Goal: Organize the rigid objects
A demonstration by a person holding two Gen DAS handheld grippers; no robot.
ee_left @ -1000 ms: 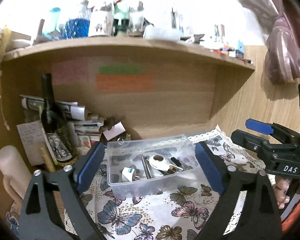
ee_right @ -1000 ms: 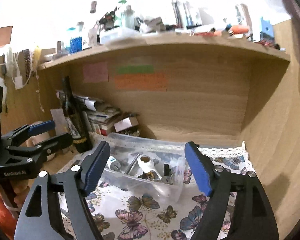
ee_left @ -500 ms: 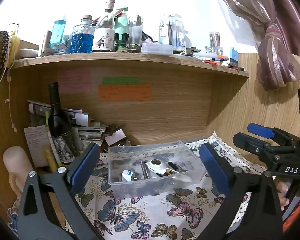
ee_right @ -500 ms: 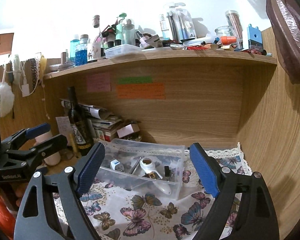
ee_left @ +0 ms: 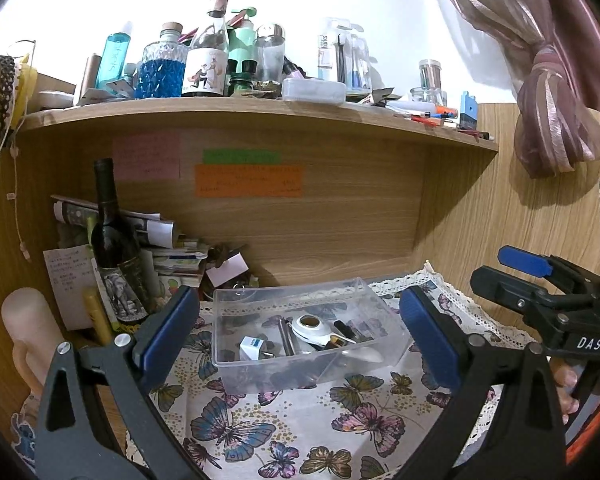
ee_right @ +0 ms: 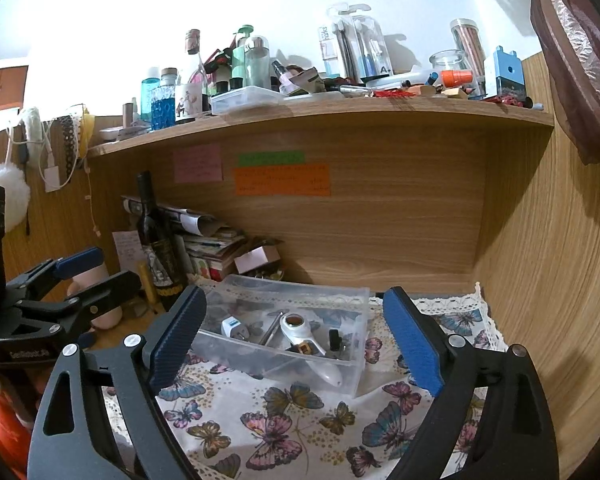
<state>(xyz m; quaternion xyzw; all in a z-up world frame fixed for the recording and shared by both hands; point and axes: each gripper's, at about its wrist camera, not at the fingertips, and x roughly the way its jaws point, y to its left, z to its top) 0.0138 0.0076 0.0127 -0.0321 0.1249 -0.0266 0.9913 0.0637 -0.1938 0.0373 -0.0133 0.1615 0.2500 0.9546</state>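
Left wrist view: left tool [ee_left: 298,332] spread wide, nothing between its blue pads [ee_left: 172,326], hovering above the butterfly cloth [ee_left: 260,432] on the tabletop. Right wrist view: right tool [ee_right: 294,332] likewise wide open and empty.

Straight ahead of both tools, centred between each pair of fingers, sits the clear bin [ee_left: 300,364]. It rests on the cloth, near the back panel. Its long axis runs left-right across the left tool's view; from the right tool it sits skewed, near corner [ee_right: 356,384] toward that tool.

Inside the bin, loose rigid items: white plug adapter [ee_left: 251,347] at left, metal tweezers [ee_left: 286,336] lying front-to-back, a white scoop-like piece [ee_left: 312,326] with a brown centre, and small dark items [ee_left: 346,330] at right. Too jumbled to name the dark ones.

Neither tool looks clearly nearer; the adapter lies on the left side, so the left tool has the shorter reach to it, by my reckoning. The bin's walls call for a descent from above, not a forward push.

Outward: wine bottle [ee_left: 114,248] and stacked papers [ee_left: 172,252] left of the bin, cluttered shelf [ee_left: 260,114] overhead.
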